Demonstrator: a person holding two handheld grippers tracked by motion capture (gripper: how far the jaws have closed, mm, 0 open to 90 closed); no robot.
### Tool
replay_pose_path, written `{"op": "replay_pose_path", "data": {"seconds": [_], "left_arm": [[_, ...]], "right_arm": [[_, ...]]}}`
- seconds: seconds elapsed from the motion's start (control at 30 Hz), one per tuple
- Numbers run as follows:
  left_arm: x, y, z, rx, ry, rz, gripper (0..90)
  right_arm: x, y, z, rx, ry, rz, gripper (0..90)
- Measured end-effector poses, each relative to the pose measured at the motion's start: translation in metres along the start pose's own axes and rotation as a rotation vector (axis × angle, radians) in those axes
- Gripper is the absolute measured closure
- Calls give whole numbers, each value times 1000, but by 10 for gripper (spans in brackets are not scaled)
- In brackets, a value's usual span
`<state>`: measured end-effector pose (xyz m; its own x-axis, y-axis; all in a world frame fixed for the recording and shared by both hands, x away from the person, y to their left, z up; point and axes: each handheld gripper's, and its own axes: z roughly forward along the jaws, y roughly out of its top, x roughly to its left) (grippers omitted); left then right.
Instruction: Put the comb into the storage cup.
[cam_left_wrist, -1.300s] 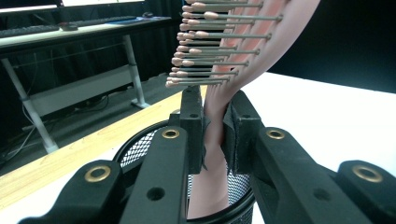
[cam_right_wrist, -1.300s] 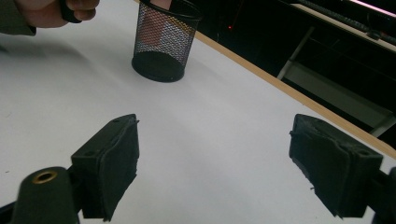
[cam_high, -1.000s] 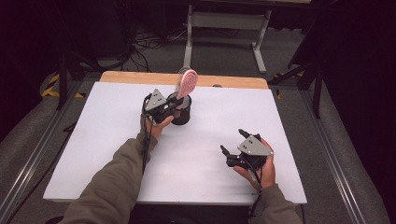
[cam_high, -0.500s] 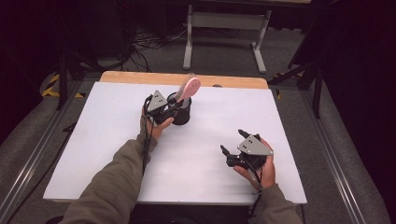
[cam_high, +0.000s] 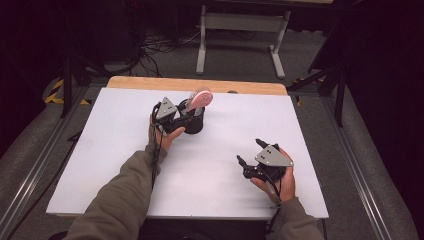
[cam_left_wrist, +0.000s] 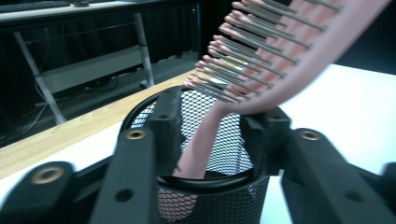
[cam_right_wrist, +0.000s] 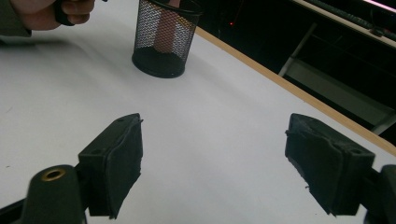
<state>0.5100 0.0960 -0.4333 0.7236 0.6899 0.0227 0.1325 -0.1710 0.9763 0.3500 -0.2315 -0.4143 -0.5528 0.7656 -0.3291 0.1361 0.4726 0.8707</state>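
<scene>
One pink hairbrush (cam_high: 199, 98) and one black wire-mesh cup (cam_high: 194, 122) are all that stand on the white table (cam_high: 100, 150), toward its far edge, where a strip of bare wood (cam_high: 150, 83) runs along the back. The cup is a round cylinder of fine metal mesh with a solid rim and a solid base. The brush stands handle-down inside it, leaning, its oval head (cam_left_wrist: 289, 42) out above the rim. That head is smooth pink plastic set with many thin metal pins, each tipped with a small pink ball.

There are two grippers, one in each hand, both black with a grey three-cornered plate on top. The left gripper (cam_high: 186, 115) is at the cup; in the left gripper view its jaws sit over the rim on either side of the pink handle (cam_left_wrist: 201, 144), with a gap showing on at least one side, so I cannot tell whether they pinch it. The right gripper (cam_high: 250, 152) rests well apart, toward the near right of the table, jaws spread wide and holding nothing; its rubbery pads (cam_right_wrist: 123, 161) look rough and chipped at the edges.
</scene>
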Motion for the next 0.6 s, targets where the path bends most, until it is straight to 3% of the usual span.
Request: {"op": "replay_pose_path", "data": {"seconds": [0.33,0.5,0.6], "left_arm": [[3,0,-1,-15,-2,-20,280],[-4,5,2,20,-29,36,164],[-9,10,1,13,-58,55,120]], "right_arm": [[-2,0,-2,-14,-14,15,210],[-3,0,-2,-14,-19,18,210],[-3,0,-2,-13,-15,19,208]]}}
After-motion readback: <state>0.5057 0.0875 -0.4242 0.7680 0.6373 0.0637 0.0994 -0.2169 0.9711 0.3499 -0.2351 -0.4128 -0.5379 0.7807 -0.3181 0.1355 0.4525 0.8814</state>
